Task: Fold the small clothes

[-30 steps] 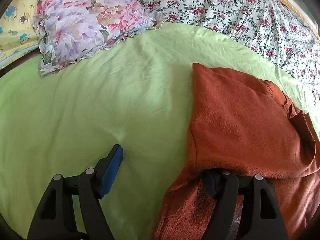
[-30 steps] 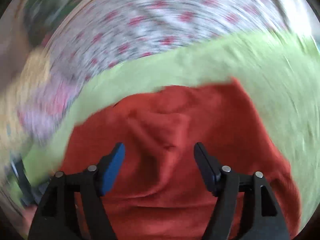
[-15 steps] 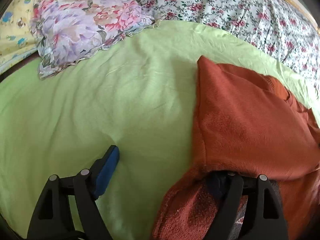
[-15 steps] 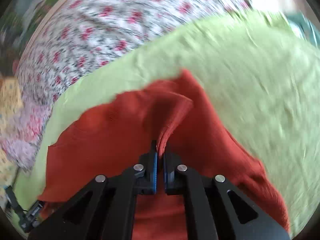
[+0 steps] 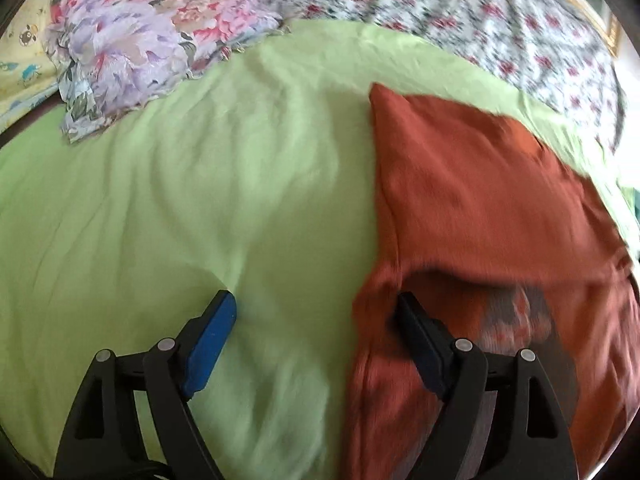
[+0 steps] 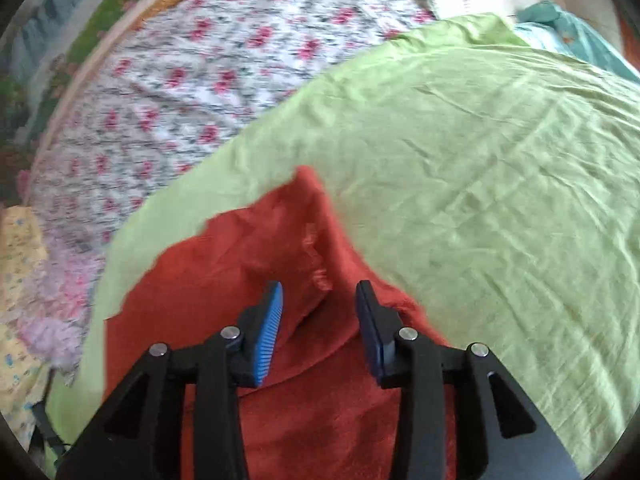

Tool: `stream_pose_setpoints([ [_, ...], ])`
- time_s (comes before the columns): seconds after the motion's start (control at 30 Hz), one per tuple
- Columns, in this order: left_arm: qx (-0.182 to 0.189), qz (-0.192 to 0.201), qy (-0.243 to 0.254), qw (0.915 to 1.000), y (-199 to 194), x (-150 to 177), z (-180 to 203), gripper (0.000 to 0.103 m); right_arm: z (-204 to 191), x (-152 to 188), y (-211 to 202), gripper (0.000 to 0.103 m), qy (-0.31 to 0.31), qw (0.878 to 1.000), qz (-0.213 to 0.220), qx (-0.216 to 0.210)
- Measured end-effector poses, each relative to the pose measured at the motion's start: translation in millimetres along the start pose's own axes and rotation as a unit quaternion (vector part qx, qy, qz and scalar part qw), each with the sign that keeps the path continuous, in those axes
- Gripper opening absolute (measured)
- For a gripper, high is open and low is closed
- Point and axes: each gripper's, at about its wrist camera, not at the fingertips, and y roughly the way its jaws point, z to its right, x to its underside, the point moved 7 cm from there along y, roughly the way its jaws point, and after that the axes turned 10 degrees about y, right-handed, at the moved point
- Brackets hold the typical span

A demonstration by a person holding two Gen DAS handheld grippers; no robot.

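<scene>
A rust-orange knit garment (image 5: 480,200) lies folded on the green sheet (image 5: 200,200), right of centre in the left wrist view. My left gripper (image 5: 316,320) is open wide. Its left pad hovers over bare sheet and its right pad sits at the garment's near left edge, pressing on nothing. In the right wrist view the same garment (image 6: 240,264) fills the lower middle. My right gripper (image 6: 320,308) is over it with its jaws opening. A raised ridge of the knit stands between the pads, and neither pad presses on it.
A floral pillow (image 5: 140,40) and a yellow printed cloth (image 5: 24,60) lie at the far left. A red-flowered quilt (image 5: 480,20) runs along the back. A teal cloth (image 6: 580,32) lies at the sheet's far right corner. Bare green sheet (image 6: 500,200) spreads to the right of the garment.
My right gripper closed on a fold of the garment, carried it across, and now has its jaws parted again. The left gripper's right finger has come out from under the folded layer.
</scene>
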Motion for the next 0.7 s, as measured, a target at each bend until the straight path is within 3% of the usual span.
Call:
stream_pose_setpoints([
  [0.17, 0.085, 0.017, -0.019, 0.9961, -24.1, -17.1, 7.0, 0.082, -31.4, 15.4, 8.6, 0.040, -0.034, 0.996, -0.051, -0.058],
  [0.33, 0.089, 0.035, -0.042, 0.9945, 1.3, -76.0, 2.7, 0.083, -52.1, 26.3, 18.4, 0.040, -0.059, 0.993, -0.070, -0.074],
  [0.53, 0.108, -0.024, -0.049, 0.9927, 88.1, -129.6, 4.9, 0.084, -55.5, 29.4, 35.9, 0.042, -0.063, 0.991, -0.090, -0.072],
  [0.63, 0.105, -0.012, -0.032, 0.9939, 103.5, -145.5, 10.6, 0.081, -58.6, 29.7, 45.7, 0.042, -0.069, 0.990, -0.097, -0.074],
  [0.7, 0.120, -0.005, 0.000, 0.9928, 103.7, -149.9, 23.8, 0.010, -60.0, 31.1, 54.6, 0.043, -0.070, 0.989, -0.106, -0.071],
])
